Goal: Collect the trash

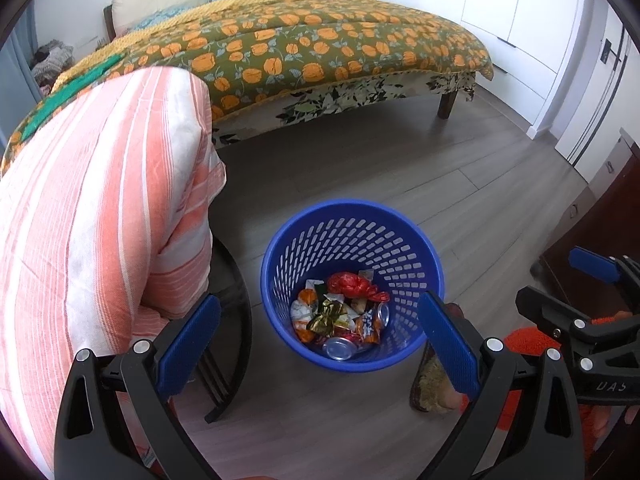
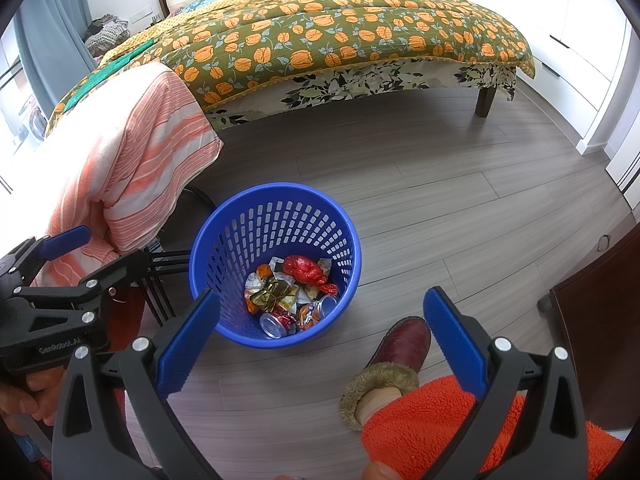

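A blue perforated waste basket [image 1: 420,248] stands on the wood floor; it also shows in the right wrist view [image 2: 208,248]. Inside lie crumpled wrappers [image 1: 328,316], a red bag [image 1: 350,284] and drink cans [image 1: 338,348]; the same trash [image 2: 288,292] shows in the right wrist view. My left gripper [image 1: 320,332] is open and empty, held above the basket. My right gripper [image 2: 320,332] is open and empty, just right of the basket. Each gripper shows in the other's view: the right [image 1: 568,280], the left [image 2: 92,248].
A chair draped with an orange-striped cloth [image 1: 100,220] stands left of the basket. A bed with an orange floral quilt [image 1: 320,48] fills the back. The person's red shoe [image 2: 404,348] is on the floor right of the basket. Dark furniture [image 2: 600,320] stands at far right.
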Tool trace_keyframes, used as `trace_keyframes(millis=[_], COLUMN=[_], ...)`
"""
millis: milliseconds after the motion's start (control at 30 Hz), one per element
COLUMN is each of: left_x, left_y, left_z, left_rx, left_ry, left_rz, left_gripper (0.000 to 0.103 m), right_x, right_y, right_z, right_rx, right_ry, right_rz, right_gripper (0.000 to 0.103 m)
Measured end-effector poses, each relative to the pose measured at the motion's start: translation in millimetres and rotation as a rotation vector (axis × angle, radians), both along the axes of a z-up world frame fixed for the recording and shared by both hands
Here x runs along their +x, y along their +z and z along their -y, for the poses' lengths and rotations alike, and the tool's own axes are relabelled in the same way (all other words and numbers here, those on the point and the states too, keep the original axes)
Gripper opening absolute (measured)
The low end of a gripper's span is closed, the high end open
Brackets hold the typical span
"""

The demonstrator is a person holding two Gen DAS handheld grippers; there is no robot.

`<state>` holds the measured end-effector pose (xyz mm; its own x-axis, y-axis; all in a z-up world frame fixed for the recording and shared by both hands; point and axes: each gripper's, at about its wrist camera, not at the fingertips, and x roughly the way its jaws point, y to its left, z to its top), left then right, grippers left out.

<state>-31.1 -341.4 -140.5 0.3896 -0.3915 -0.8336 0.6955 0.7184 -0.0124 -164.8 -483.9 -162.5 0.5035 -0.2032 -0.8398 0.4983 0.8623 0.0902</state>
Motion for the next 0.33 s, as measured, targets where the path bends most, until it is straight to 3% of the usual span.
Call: trace_keyframes(millis=[100, 333], left_x=[-3.8, 1.3], left_y=[3.3, 1.9], left_z=[1.7, 4.1], left_rx=[0.01, 0.033], left_ry=[0.0, 0.01], left_rz=[0.029, 0.0], left_gripper=[0.098, 0.098], right_x=[-0.3, -1.2], right_y=[-0.2, 0.5], right_z=[0.1, -0.2], right_rx=[0.001, 0.003], right_ry=[-0.002, -0.007], right_rz=[-0.001, -0.005], right_gripper=[0.098, 0.099])
